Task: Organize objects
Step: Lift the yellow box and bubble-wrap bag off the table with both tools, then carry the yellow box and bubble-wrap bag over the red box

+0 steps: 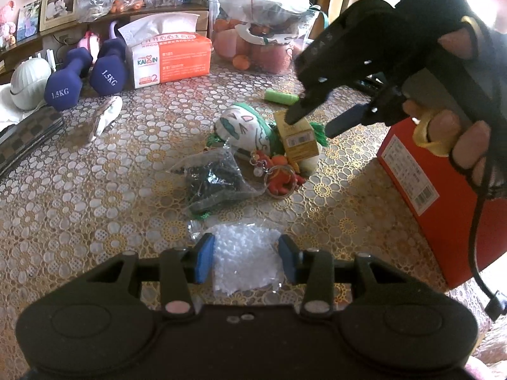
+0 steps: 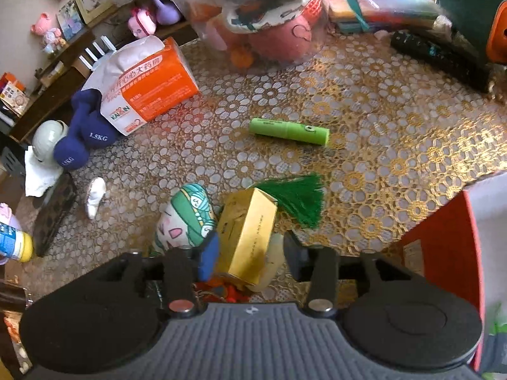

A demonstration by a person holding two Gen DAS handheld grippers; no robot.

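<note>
At a cluttered living-room table [image 2: 396, 101] with a gold lace-pattern cover, I bring my right gripper [image 2: 250, 253] down over a small gold carton [image 2: 248, 237]. Its jaws are spread wide, one on either flank of the carton; the blue left pad [image 2: 209, 258] looks to be at or very near the carton's side, while the right one stands clear, so nothing is grasped yet. The carton lies tilted atop a white-and-green plush toy [image 2: 187, 221] with a green tassel [image 2: 298, 199] fanned out behind it, which is probably why I come at it from above rather than along the tabletop.

My left gripper [image 1: 247, 261] waits low over a clear bag of white pellets [image 1: 245, 253], jaws released and straddling the bag without pinching it, likely lined up for a later pick. Just beyond it sit a bag of dark pieces [image 1: 215, 177] and a red keyring figure [image 1: 282, 180].

An open red box [image 1: 437, 190] stands at my right, close to the pile, the most plausible place for these odds and ends. A green tube [image 2: 288, 131] lies alone farther out, well apart from the heap. Sorting appears barely begun.
</note>
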